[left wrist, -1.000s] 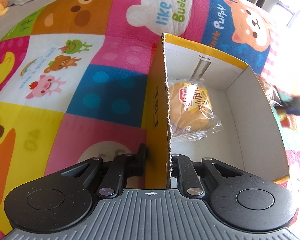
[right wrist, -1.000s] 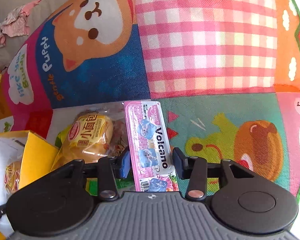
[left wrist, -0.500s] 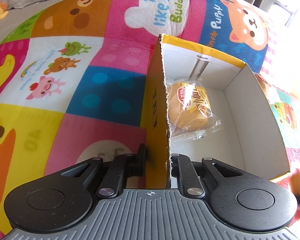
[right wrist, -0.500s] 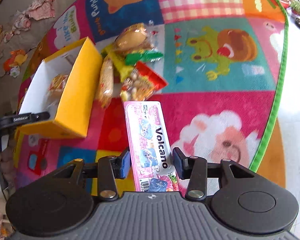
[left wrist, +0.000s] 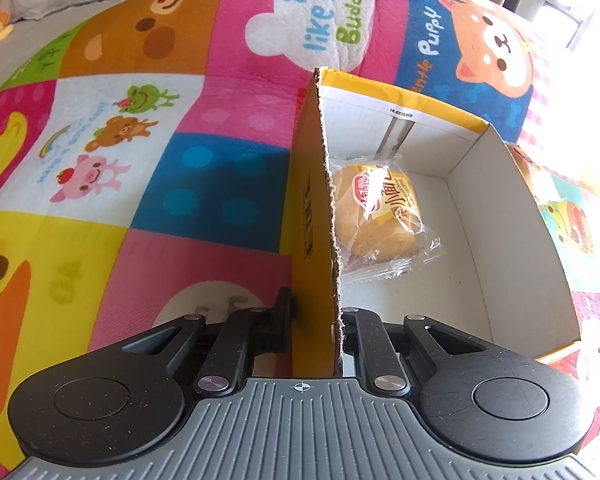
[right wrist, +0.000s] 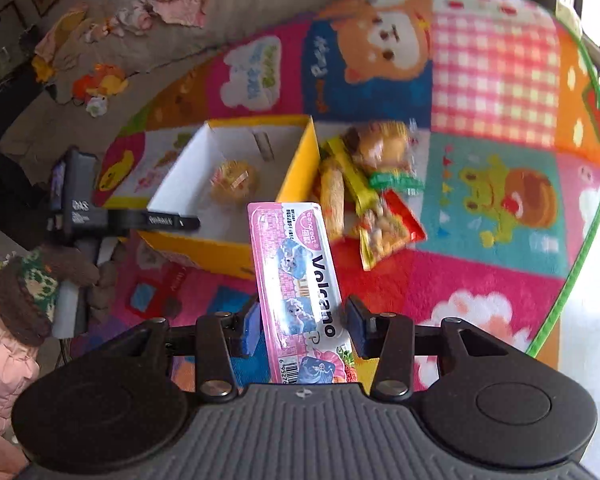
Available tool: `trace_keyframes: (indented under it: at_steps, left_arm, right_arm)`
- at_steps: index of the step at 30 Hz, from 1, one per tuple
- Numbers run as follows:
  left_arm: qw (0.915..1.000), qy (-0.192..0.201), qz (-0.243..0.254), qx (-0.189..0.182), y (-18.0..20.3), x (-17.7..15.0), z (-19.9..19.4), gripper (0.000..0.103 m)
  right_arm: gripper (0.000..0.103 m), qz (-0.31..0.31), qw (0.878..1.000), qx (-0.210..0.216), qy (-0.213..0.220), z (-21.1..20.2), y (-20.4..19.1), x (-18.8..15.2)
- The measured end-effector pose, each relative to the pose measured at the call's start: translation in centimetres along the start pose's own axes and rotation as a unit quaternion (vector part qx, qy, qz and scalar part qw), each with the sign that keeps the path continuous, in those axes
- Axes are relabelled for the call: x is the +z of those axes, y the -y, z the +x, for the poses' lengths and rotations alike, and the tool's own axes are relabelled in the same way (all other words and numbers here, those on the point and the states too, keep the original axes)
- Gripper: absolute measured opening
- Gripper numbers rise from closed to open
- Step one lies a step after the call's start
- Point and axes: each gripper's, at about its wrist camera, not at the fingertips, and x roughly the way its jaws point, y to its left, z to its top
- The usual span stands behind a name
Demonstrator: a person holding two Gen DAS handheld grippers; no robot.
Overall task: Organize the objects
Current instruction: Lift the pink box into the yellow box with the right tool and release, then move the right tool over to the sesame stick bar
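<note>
Left wrist view, left tool (left wrist: pixel 314 320) pinching near wall of yellow cardboard box (left wrist: pixel 312 216) on colourful cartoon play mat (left wrist: pixel 140 160), wrapped bun (left wrist: pixel 374 212) inside box, right tool (right wrist: pixel 302 326) clamped on pink Volcano snack pack (right wrist: pixel 296 280), held above mat near box, loose snack packets (right wrist: pixel 372 200) right of box

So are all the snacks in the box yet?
Not yet. One bun is in the box. The right claw holds the pink pack in the air, while the left claw grips the box wall. A pile of snacks waits on the mat.
</note>
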Motion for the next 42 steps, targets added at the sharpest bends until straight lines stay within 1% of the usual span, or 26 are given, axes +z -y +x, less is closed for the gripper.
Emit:
trace_keyframes:
  at_steps: [3,5,7,12,14,17,21,22,23,25,28,33,35,42]
  left_arm:
    - [1.0000,0.000,0.000,0.000,0.0,0.0,0.0,0.015]
    - [1.0000,0.000,-0.001,0.000,0.0,0.0,0.0,0.015]
    - [1.0000,0.000,-0.002,-0.001,0.0,0.0,0.0,0.015]
    - [1.0000,-0.001,-0.003,-0.003,0.0,0.0,0.0,0.015]
    - [1.0000,-0.001,-0.002,-0.004,-0.1,0.0,0.0,0.015]
    - [1.0000,-0.001,-0.002,-0.006,-0.1,0.0,0.0,0.015]
    - [1.0000,0.000,-0.004,-0.009,-0.2,-0.1,0.0,0.016]
    - [0.9999,0.000,-0.005,-0.010,-0.3,-0.1,0.0,0.016]
    - [0.9999,0.000,-0.005,-0.011,-0.3,-0.1,0.0,0.016]
    - [0.9999,0.000,-0.003,-0.013,-0.3,-0.1,0.0,0.017]
    - [0.9999,-0.001,-0.004,-0.012,-0.3,0.0,0.0,0.017]
    - [0.9999,0.000,-0.004,-0.012,-0.2,-0.1,0.0,0.017]
    - [0.9999,0.000,-0.005,-0.013,-0.2,-0.1,0.0,0.017]
    - [0.9999,0.000,-0.006,-0.011,-0.2,-0.1,0.0,0.016]
  right_arm:
    - [0.043,-0.026,0.999,-0.002,0.047,-2.3,-1.6,2.7]
    - [0.043,-0.036,0.997,0.000,0.065,-3.0,-2.6,4.5]
    - [0.043,-0.038,0.996,0.010,0.074,-3.1,-3.3,6.6]
    - [0.043,-0.020,0.997,0.032,0.064,-0.9,-4.6,10.6]
    - [0.043,-0.009,0.998,0.039,0.053,0.5,-4.9,11.6]
    - [0.043,0.004,0.999,0.035,0.040,2.7,-5.2,12.6]
    - [0.045,0.024,0.999,0.033,0.024,5.4,-4.8,13.2]
    - [0.047,0.027,0.999,0.032,0.025,5.8,-4.6,13.2]
    - [0.053,0.026,0.999,0.024,0.031,6.0,-4.4,13.2]
    - [0.058,0.025,0.999,0.012,0.045,6.0,-3.8,13.0]
    - [0.058,0.036,0.998,0.000,0.043,6.0,-2.1,12.7]
    - [0.059,0.061,0.997,-0.043,0.029,6.8,1.8,11.4]
    - [0.062,0.076,0.996,-0.050,0.019,7.4,3.3,10.8]
    - [0.062,0.112,0.991,-0.071,-0.029,11.1,7.1,8.0]
